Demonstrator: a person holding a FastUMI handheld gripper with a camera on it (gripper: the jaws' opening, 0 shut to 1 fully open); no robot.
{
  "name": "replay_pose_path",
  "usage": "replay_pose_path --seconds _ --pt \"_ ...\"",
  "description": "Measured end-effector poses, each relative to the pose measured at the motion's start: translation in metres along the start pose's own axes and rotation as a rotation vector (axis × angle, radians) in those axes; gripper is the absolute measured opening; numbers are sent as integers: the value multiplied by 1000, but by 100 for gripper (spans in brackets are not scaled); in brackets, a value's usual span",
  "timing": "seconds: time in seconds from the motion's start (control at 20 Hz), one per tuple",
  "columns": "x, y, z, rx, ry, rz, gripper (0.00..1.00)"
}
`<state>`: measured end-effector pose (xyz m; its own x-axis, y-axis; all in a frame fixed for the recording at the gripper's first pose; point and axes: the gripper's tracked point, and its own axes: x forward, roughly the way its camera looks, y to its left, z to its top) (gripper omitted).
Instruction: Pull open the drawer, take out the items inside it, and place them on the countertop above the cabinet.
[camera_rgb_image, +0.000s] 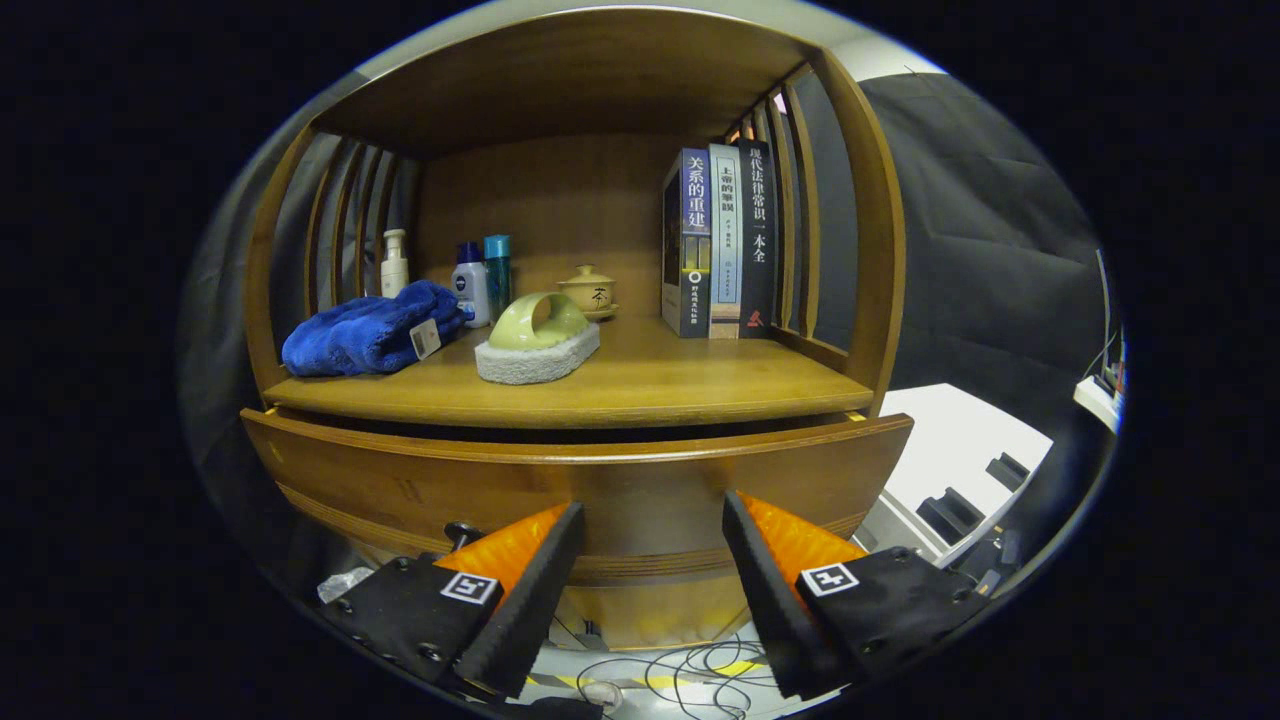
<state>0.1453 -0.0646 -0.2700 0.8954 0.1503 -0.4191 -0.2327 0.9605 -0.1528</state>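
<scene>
Wooden cabinet shelving is facing us, with a blue towel (370, 335), sponge scrubber (538, 345) and books (718, 240) on the countertop (640, 385). Just ahead of our gripper (653, 535), fingers spread and holding nothing, the drawer (575, 480) is running crosswise, seemingly slightly ajar; stiff, probably heavy, best hooked under its front.

Books (718, 240): three, upright, side by side against the slatted right side
Bottles (470, 275): three at the back left — a pump bottle, two capped ones
Lidded cup (589, 290): back middle, on a saucer
Cables (680, 665): loose on the floor
</scene>
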Motion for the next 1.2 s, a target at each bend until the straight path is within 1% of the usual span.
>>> replay_pose_path --seconds 0.2,0.4,0.7,0.9,1.2 --pt "16 1 4 23 -2 0 95" --pt "17 2 3 37 -1 25 94" --pt "13 5 4 78 -13 -12 96" --pt "-4 23 29 110 -53 -5 96" --pt "-49 43 82 102 -120 -25 96"
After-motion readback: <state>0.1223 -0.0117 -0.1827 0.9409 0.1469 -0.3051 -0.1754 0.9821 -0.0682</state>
